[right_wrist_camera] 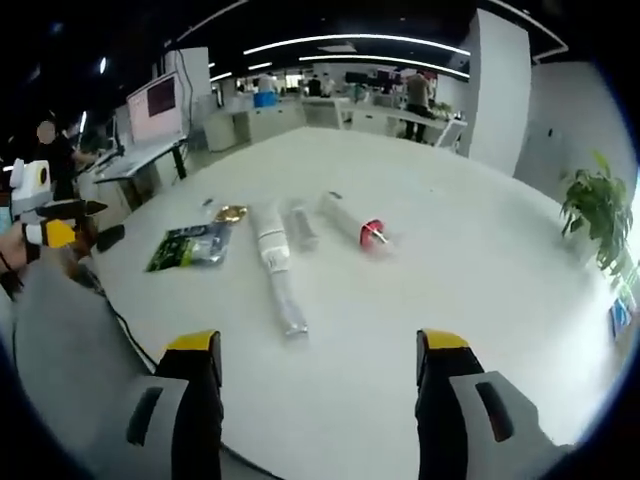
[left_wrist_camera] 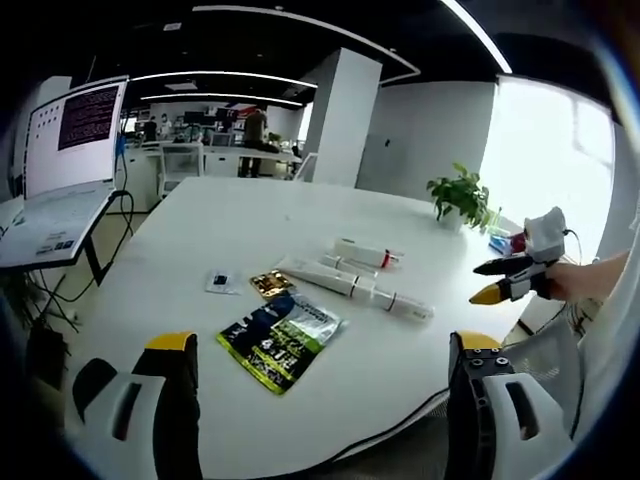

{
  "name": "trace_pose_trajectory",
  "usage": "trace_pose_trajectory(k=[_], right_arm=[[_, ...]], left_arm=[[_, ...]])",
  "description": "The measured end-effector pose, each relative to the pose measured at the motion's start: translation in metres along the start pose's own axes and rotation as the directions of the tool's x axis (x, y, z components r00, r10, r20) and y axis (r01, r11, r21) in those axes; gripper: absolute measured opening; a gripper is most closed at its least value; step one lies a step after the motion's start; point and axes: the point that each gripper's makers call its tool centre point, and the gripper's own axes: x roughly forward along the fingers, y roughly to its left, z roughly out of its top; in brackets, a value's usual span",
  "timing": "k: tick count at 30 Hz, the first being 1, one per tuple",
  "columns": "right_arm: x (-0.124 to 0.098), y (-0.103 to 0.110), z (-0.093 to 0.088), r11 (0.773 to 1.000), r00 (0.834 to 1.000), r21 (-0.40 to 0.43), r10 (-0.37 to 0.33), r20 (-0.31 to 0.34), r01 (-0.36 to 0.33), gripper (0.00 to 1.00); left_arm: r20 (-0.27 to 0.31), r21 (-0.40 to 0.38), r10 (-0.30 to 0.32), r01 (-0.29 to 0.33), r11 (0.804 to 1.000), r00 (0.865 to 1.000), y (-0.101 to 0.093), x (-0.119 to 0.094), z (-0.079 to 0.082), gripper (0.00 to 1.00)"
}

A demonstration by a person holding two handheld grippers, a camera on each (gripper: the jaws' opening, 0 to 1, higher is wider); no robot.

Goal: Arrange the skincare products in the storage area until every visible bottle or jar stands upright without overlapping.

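Both grippers hung open and empty over the desk (right_wrist_camera: 480, 260); the red-capped tube (right_wrist_camera: 352, 219) wanted a mid-body grasp.

- The white table (left_wrist_camera: 250, 215) lies bare at 12 o'clock beyond the products, open for passage.
- At centre, three lying tubes (left_wrist_camera: 355, 285) crowd together; the green sachet (left_wrist_camera: 280, 340) and gold jar lid (left_wrist_camera: 270, 285) lie beside them at 9 o'clock.
- A potted plant (left_wrist_camera: 462, 195) stands at 2 o'clock by the table's edge.
- The near table rim at 6 o'clock is free.
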Motion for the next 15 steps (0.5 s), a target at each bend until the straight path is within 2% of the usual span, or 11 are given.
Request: trace_pose_trajectory(k=[5, 15], right_arm=[[0.012, -0.011, 0.012, 0.999, 1.0, -0.049, 0.018, -0.017, -0.019, 0.77], [0.036, -0.03, 0.024, 0.991, 0.997, -0.123, 0.047, -0.065, -0.055, 0.73]], left_arm=[[-0.005, -0.004, 0.005, -0.005, 1.0, 1.0, 0.002, 0.0, -0.002, 0.96], [-0.02, -0.008, 0.008, -0.008, 1.0, 1.0, 0.001, 0.001, -0.003, 0.95]])
